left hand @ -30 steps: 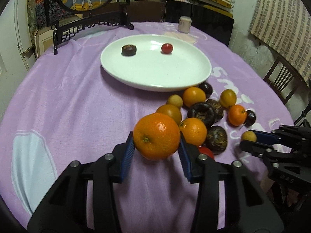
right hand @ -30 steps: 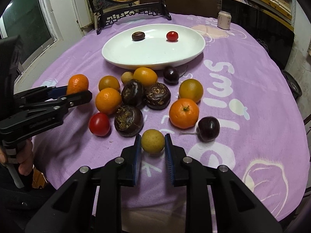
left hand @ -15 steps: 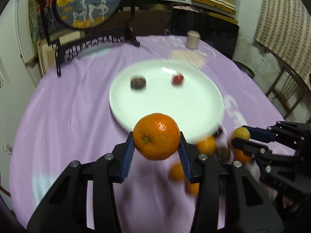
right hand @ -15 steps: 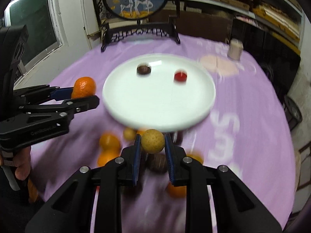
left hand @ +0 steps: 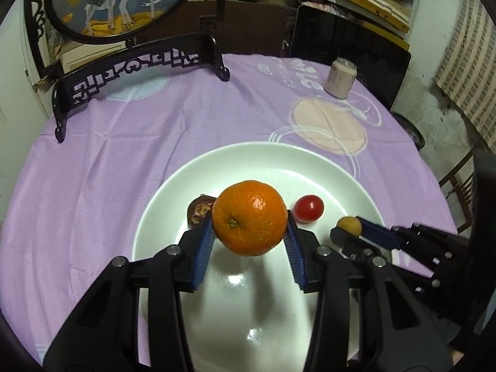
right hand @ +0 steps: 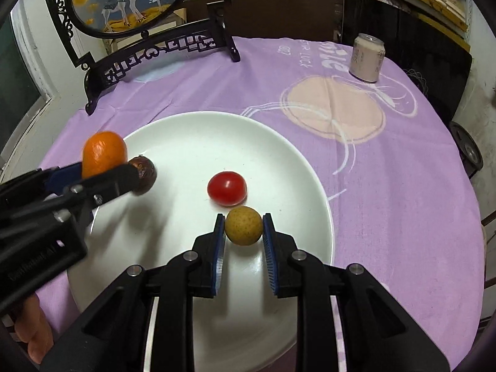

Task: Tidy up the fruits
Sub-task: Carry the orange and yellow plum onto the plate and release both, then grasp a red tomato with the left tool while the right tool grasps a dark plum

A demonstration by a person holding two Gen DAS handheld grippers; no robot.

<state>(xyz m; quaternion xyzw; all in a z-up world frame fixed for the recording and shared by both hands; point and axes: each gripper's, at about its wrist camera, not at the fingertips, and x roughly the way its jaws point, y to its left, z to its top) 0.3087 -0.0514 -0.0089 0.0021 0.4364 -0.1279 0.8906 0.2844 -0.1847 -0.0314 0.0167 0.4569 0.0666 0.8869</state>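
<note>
Both tongs now over white plate (left hand: 341, 167): left tongs (left hand: 249, 232) clamped on orange (left hand: 249, 217), right tongs (right hand: 243, 231) clamped on small yellow fruit (right hand: 243, 224), tomato (right hand: 227, 188) just beyond

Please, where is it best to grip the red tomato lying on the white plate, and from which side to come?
Grip the red tomato across its round middle, coming from above: the yellow fruit in the right tongs crowds its near side.
</note>
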